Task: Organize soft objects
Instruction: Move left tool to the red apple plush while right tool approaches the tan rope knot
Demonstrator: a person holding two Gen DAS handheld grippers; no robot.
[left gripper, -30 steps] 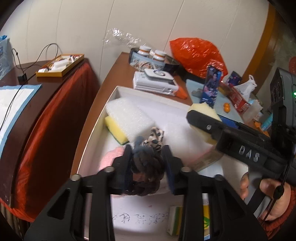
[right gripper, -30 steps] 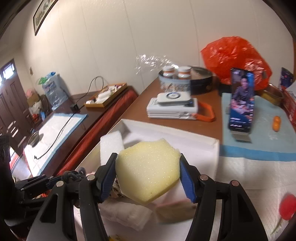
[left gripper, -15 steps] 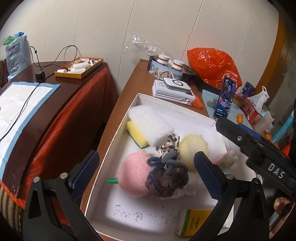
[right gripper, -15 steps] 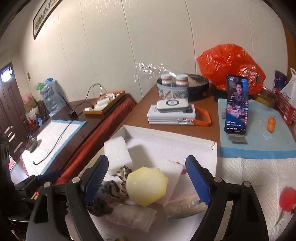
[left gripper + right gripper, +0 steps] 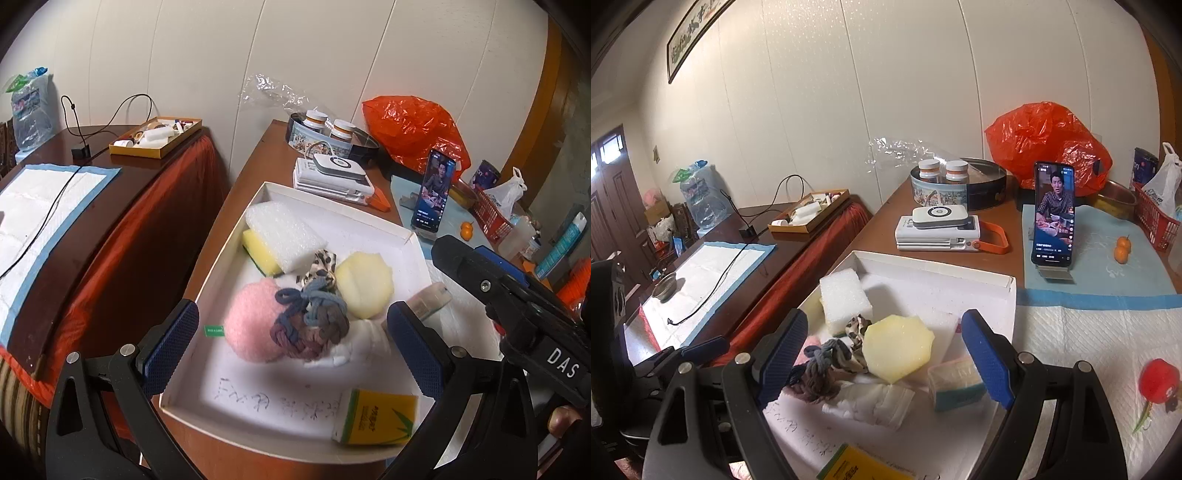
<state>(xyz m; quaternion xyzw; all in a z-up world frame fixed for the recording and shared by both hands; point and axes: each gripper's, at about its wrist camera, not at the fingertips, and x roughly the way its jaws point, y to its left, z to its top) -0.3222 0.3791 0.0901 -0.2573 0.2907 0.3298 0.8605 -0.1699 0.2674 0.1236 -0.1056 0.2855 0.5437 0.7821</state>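
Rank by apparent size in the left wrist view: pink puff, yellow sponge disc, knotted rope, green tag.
1. Pink puff
2. Knotted rope, close to the puff, which it partly covers, so unsure
3. Yellow sponge disc, farther away
4. Green tag, clearly smallest

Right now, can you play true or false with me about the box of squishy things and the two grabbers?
1. The knotted rope toy lies in the white box. True.
2. The left gripper squeezes the rope toy. False: its jaws stand wide open, with nothing held.
3. The pale yellow sponge is out on the table. False: it rests inside the box.
4. The right gripper holds nothing. True.
5. The phone lies flat. False: it stands upright on a stand.
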